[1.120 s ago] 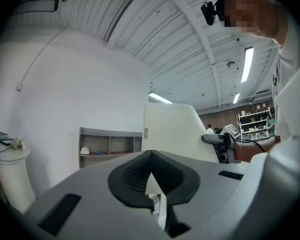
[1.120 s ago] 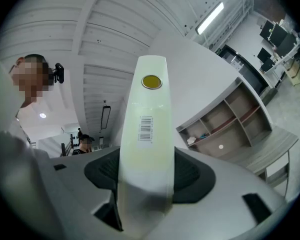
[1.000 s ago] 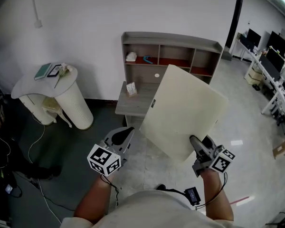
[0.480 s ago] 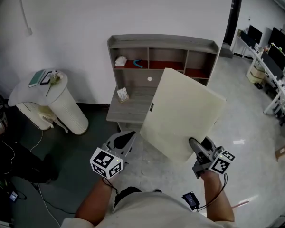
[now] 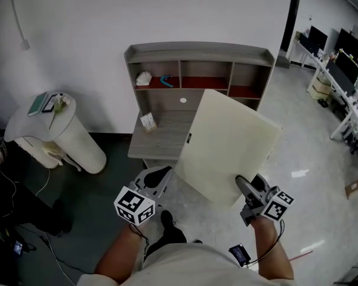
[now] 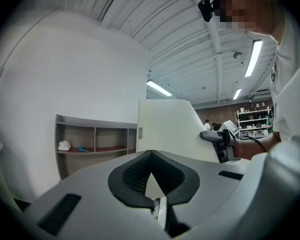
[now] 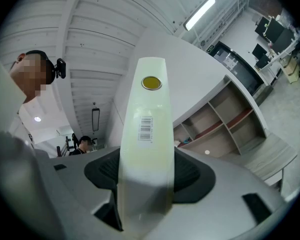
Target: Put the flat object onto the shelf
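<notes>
- Grey wooden shelf unit stands against the white wall, with three open compartments above a lower ledge. The board in front hides the right part of that ledge and the lower edge of the right compartment.
- Cream flat square board is held up in the air, tilted, between the person and the shelf unit, and rests on nothing. Its lower corner is gripped, and a small dark tag sits on its left edge. In the right gripper view it shows edge-on, with a barcode label and a yellow round dot.
- White round pedestal table stands left of the shelf unit, well apart from the board. The flat items on its top are too small to name.
- Office desks with dark monitors run off the right edge, cut off by the frame.
- Right claw is clenched on the board's lower corner, with the board's edge filling the gap between its dark pads.
- Left claw hangs low beside the board's left corner, not touching it. Its jaws are drawn together with nothing between them.
- White crumpled lump and a small blue object lie in the left compartment. A small upright card stands on the ledge below them.
</notes>
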Motion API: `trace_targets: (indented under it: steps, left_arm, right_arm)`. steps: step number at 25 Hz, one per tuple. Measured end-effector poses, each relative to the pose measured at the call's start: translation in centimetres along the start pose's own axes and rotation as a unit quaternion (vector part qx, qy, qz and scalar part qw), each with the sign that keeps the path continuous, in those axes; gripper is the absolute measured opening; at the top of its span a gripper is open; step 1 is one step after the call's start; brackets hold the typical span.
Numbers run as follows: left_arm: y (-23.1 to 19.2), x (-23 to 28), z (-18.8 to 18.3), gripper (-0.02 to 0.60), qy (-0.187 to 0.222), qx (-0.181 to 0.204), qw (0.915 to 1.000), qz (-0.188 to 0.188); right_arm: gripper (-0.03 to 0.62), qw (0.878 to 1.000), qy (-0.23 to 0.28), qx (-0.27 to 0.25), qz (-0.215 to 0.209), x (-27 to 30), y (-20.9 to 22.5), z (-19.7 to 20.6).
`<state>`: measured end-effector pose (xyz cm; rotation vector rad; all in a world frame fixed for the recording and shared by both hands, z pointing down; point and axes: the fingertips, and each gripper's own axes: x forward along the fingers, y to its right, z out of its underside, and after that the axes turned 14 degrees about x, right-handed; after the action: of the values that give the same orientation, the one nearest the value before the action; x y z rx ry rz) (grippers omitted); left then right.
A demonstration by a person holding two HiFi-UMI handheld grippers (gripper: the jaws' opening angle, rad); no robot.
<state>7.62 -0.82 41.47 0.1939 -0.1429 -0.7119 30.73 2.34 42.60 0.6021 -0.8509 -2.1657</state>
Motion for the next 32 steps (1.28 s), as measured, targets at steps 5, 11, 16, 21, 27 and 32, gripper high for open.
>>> trace_targets:
  steps: [5, 11, 16, 21, 27, 32]
  left_arm:
    - [-2.2, 2.1, 0.6, 0.015, 0.004, 0.002, 0.9999, 0.012]
    - [-9.9, 3.7, 2.0, 0.015, 0.008, -0.004, 1.0, 0.003]
    - [-17.1, 4.7, 2.6, 0.015, 0.008, 0.0, 0.9999, 0.007]
    - [-24.0, 5.0, 3.0, 0.015, 0.017, -0.002, 0.9999, 0.001]
    - [-30.2, 4.1, 3.1, 0.015, 0.023, 0.017, 0.9995, -0.008]
    - [-33.7, 3.5, 3.3, 0.015, 0.026, 0.016, 0.9994, -0.018]
  right_arm:
    - [0.285, 1.0, -0.006, -0.014, 0.004, 2.5, 1.3, -1.0]
    - [0.285, 1.0, -0.019, -0.022, -0.001, 10.6, 2.8, -1.4]
    - [0.285, 0.999, -0.027, -0.031, -0.005, 18.8, 3.2, -1.8]
    - [0.285, 0.999, -0.018, -0.038, -0.012, 26.1, 2.9, -2.7]
    - [0.285, 0.997, -0.015, -0.068, -0.02, 32.9, 2.2, -3.6]
    - [0.285, 0.997, -0.015, -0.07, -0.031, 36.3, 1.9, -3.7]
